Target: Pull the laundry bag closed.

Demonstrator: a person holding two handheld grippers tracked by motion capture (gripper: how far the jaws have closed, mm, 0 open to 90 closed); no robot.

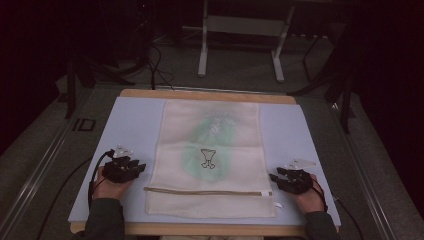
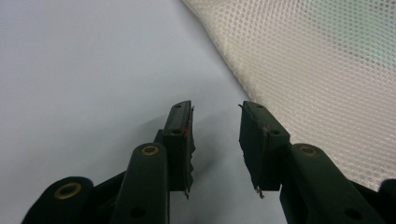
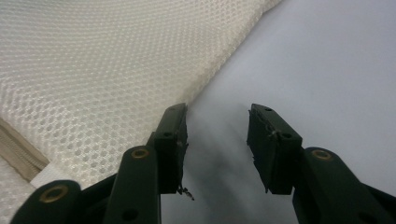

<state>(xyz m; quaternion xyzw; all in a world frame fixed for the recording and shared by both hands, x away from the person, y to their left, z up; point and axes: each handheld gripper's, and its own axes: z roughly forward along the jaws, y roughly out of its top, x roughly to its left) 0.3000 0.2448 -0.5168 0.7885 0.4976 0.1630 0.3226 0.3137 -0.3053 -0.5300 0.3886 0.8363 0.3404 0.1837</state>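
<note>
Item: cream mesh laundry bag (image 1: 210,160), lying flat mid-mat, zipper (image 1: 207,192) near the person. Judged light, limp, snag-prone; best pinched at the side hems. Left gripper (image 1: 141,167) and right gripper (image 1: 273,177) flank it, jaws parted, holding nothing, resting on the pale mat (image 1: 135,125).
</note>
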